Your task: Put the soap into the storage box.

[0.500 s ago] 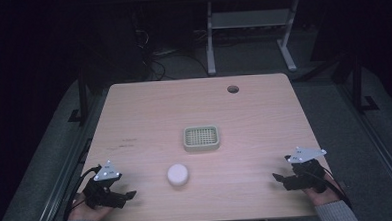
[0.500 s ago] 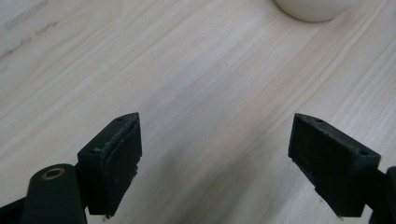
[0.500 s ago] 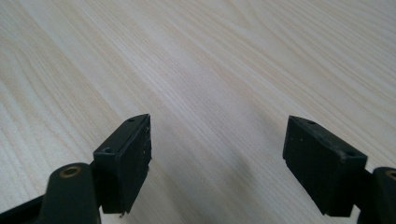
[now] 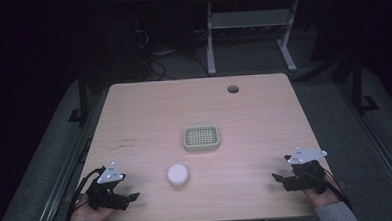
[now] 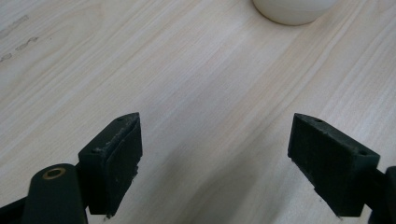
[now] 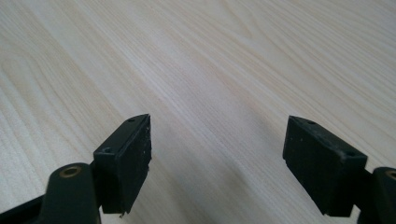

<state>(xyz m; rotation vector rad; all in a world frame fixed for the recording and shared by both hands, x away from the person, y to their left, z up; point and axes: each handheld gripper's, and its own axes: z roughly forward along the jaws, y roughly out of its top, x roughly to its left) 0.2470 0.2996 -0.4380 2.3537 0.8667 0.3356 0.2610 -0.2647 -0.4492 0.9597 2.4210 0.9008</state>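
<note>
Left gripper: my black two-jaw left gripper (image 4: 128,197) rests low at the near left corner of the pale wood-grain counter (image 4: 149,112), jaws spread wide with only bare wood between them. It holds nothing, which I judge fits a ready pose before a reach.

Right gripper: my black two-jaw right gripper (image 4: 278,179) sits by the near right corner, likewise released and empty (its own camera looks over plain wood grain between the jaws).

White piece: the small round white puck-like object (image 4: 178,174) lies flat near the near edge, a little left of the middle, well apart from both grippers but closer to my left one. In the left gripper view its rim (image 5: 293,10) sits ahead of the jaws and off to their right, so I judge that gripper is pointed roughly at it.

Tray: the pale green rectangular plastic tray with a gridded floor (image 4: 201,138) sits around the middle of the counter, just beyond the white piece and not touching it. It looks empty, so it may be the place meant for the piece.

Hole: one dark round cable hole (image 4: 232,89) near the far edge, right of centre.

Count: two grippers, one white piece, one tray, one hole.
</note>
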